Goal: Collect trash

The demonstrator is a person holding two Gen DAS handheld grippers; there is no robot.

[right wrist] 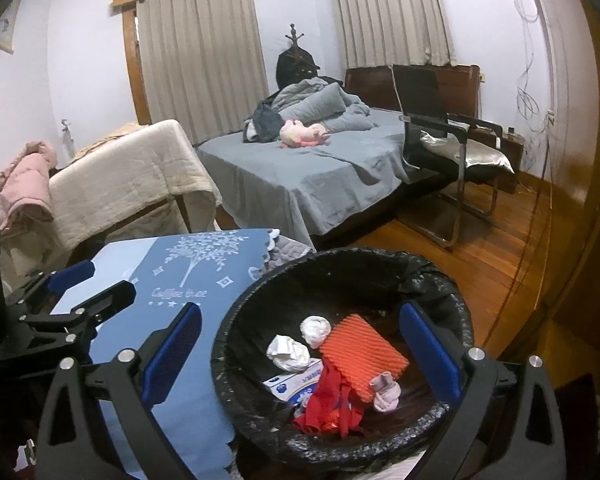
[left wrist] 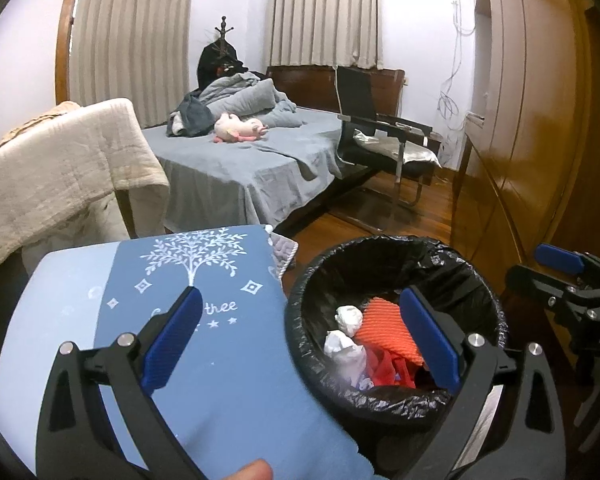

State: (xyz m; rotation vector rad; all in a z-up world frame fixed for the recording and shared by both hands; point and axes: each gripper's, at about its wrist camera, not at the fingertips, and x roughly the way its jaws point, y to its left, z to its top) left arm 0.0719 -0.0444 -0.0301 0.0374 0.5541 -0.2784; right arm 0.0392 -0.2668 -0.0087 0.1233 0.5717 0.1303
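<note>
Left gripper (left wrist: 300, 322): jaws spread wide, nothing between the pads, hanging over the seam where the blue tablecloth (left wrist: 228, 360) meets the trash bin (left wrist: 476, 280). Left pad over the cloth's white tree print, right pad over the bin's mouth. A fingertip (left wrist: 252, 470) just visible at the bottom edge of the left wrist view.

Right gripper (right wrist: 300, 338): jaws likewise wide apart and empty, poised above the bin's opening, left pad over the cloth edge, right pad over the far inner wall of the black liner (right wrist: 440, 280).

Inside the bin: orange ribbed foam net (right wrist: 362, 352), two crumpled white paper wads (right wrist: 314, 330), red scraps (right wrist: 332, 404), a small pale pink piece (right wrist: 388, 396), a blue-and-white packet (right wrist: 292, 384). All resting below the rim, clear of both sets of pads.

Bin rim touching or just beside the scalloped edge of the cloth; cannot tell which.

Beyond: bare wooden floor (right wrist: 480, 248) open to the right of the bin, bounded by a wardrobe door (left wrist: 532, 120). Black chair (right wrist: 444, 152) near the grey bed (right wrist: 300, 176). Cream blanket over a frame (right wrist: 132, 176) crowding the left side.
</note>
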